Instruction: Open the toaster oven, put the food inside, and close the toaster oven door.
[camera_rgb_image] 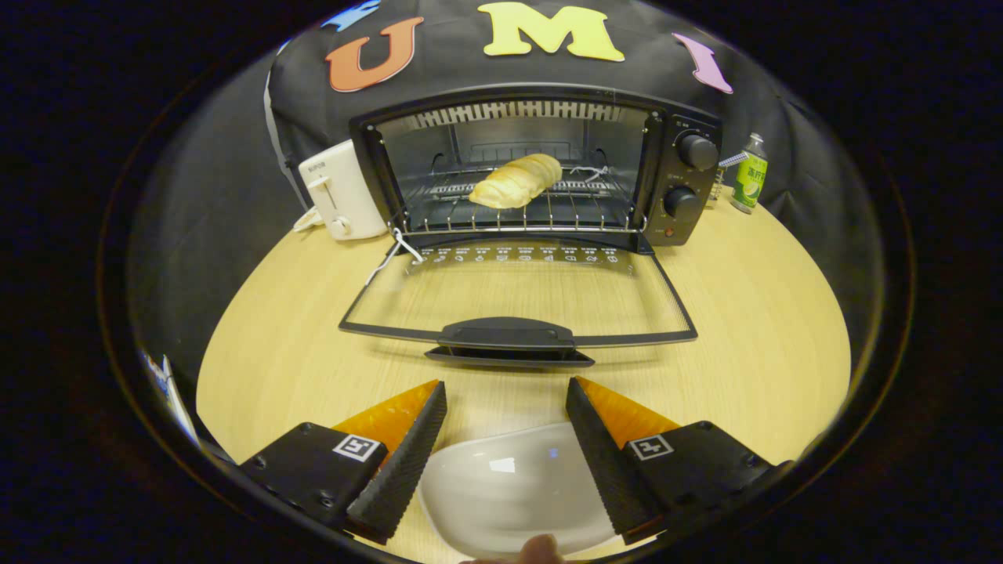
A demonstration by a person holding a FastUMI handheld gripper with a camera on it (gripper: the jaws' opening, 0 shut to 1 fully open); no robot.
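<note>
Two fingers of the tool [506,392] are spread wide apart over the wooden worktop [768,329], gripping nothing. Between them, close in, lies a white dish [509,489] with nothing on it, and neither finger touches it so far as I can see. A fingertip [541,548] of the person shows at the near rim of that dish.

Ahead of the fingers the toaster oven [533,168] stands at the back of the worktop with its door [517,301] swung fully down, lying flat on the wood, glass pane up. The door's dark handle [508,333] is the part nearest the tool, just beyond the fingertips and apart from them. A white string [396,251] hangs at the door's hinge corner, on the side of the white toaster.

The food, a long golden bread roll [517,182], is inside the oven, resting on the wire rack [541,207] and lying at a slant across it. Two knobs [696,150] sit one above the other on the oven's control panel.

Just beside the oven on one side is a white pop-up toaster [341,196]; on the other side, a little apart, stands a green-labelled bottle [750,176], upright.
</note>
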